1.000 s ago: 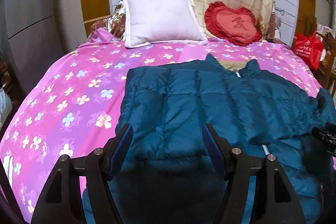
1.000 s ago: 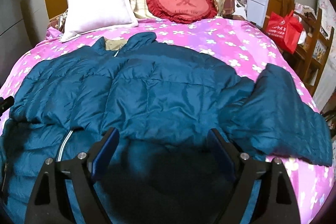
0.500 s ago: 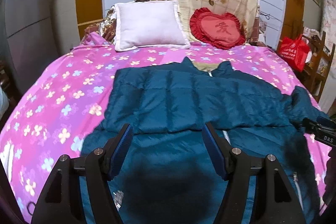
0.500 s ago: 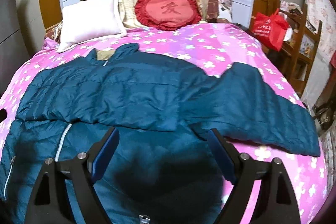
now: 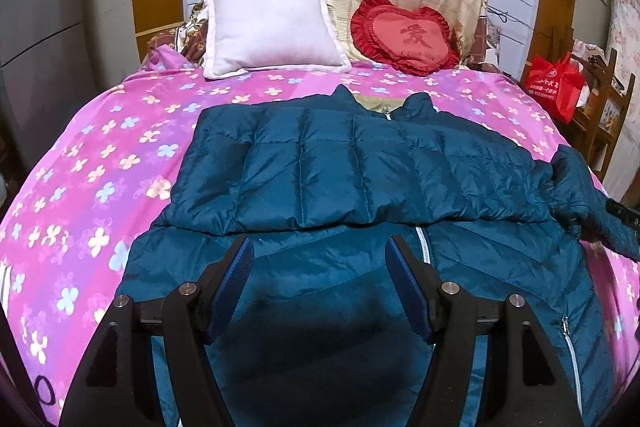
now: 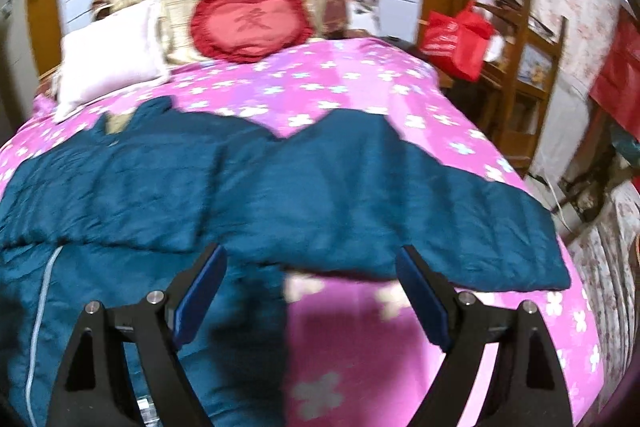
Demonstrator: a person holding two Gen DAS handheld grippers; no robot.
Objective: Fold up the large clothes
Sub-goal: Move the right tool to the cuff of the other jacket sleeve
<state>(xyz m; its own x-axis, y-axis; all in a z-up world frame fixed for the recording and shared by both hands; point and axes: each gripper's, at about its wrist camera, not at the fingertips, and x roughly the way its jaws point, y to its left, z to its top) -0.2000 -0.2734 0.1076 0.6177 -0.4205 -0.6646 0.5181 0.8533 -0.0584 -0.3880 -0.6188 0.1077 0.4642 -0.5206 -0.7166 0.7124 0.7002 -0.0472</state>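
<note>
A dark teal puffer jacket (image 5: 360,179) lies front up on the pink flowered bedspread (image 5: 100,155), collar toward the pillows. Its left sleeve is folded across the chest. The right sleeve (image 6: 420,211) lies stretched out sideways to the right. My left gripper (image 5: 320,267) is open and empty above the jacket's lower front. My right gripper (image 6: 310,275) is open and empty above the jacket's right edge and the bedspread (image 6: 400,347), just short of the right sleeve. The right wrist view is blurred.
A white pillow (image 5: 272,27) and a red heart cushion (image 5: 404,39) lean at the head of the bed. A red bag (image 6: 456,39) and a wooden shelf (image 6: 532,67) stand to the right of the bed. A grey cabinet (image 5: 36,27) stands left.
Both grippers have pulled back from the jacket, so more of it shows. The right gripper has also swung right, toward the outstretched right sleeve. Both stayed open.
</note>
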